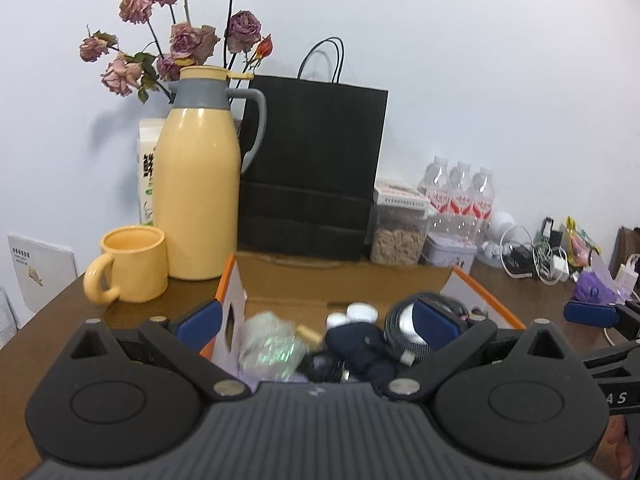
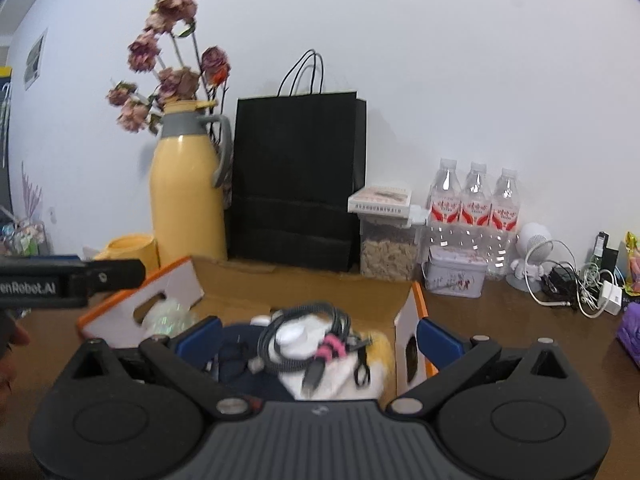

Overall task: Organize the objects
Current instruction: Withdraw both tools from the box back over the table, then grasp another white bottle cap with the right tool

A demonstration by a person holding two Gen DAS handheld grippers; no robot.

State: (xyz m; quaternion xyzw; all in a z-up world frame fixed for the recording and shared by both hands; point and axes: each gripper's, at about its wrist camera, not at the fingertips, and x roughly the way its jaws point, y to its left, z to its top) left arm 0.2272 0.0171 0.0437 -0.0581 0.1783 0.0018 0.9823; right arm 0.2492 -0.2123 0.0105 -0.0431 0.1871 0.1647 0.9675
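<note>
Cardboard box sits on table, already holding cable and small items; left claw and right claw both spread, empty, straddling its side walls; advise closing on the walls evenly.

A cardboard box sits on the table nearest the cameras, holding a coiled cable, a crumpled wrapper at its left end and a dark pouch between them. Behind the box, against the wall, stand — left to right — a mug, a jug with dried flowers behind it, a paper bag, a food container, a tin and three water bottles. Right of the bottles lies a tangle of chargers and cords.
</note>
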